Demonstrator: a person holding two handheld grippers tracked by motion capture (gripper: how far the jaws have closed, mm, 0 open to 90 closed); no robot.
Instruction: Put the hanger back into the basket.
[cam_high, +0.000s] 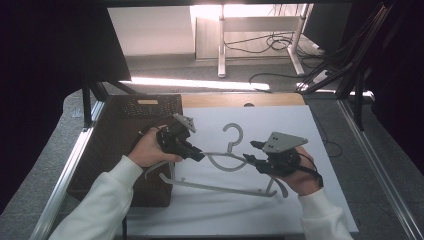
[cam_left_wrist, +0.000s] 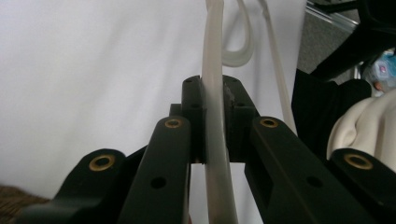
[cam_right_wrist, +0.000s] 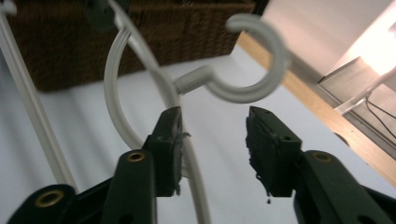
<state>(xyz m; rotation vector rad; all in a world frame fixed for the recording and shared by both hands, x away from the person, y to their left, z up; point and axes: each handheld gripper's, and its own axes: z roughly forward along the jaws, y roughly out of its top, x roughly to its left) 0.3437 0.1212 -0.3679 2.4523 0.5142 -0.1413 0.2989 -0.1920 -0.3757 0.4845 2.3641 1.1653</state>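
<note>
A pale grey plastic hanger (cam_high: 234, 131) lies on the white mat (cam_high: 280, 210), hook pointing away from me. My left gripper (cam_high: 199, 155) is shut on the hanger's left shoulder arm; in the left gripper view its jaws (cam_left_wrist: 213, 93) clamp that pale arm (cam_left_wrist: 214, 140), which runs straight up between them. My right gripper (cam_high: 251, 151) is open at the hanger's right shoulder. In the right gripper view this gripper (cam_right_wrist: 215, 126) stands wide apart below the hook (cam_right_wrist: 254, 56), and the hanger arm (cam_right_wrist: 194, 182) passes close along the left finger (cam_right_wrist: 168, 135), with the right finger apart from it.
A dark brown wicker basket (cam_high: 120, 140) sits at the left, partly under the hanger's left end, and is seen again (cam_right_wrist: 93, 46) behind the hanger. A wooden strip (cam_high: 240, 100) borders the mat at the back. Metal frame rails (cam_high: 65, 175) run along both sides.
</note>
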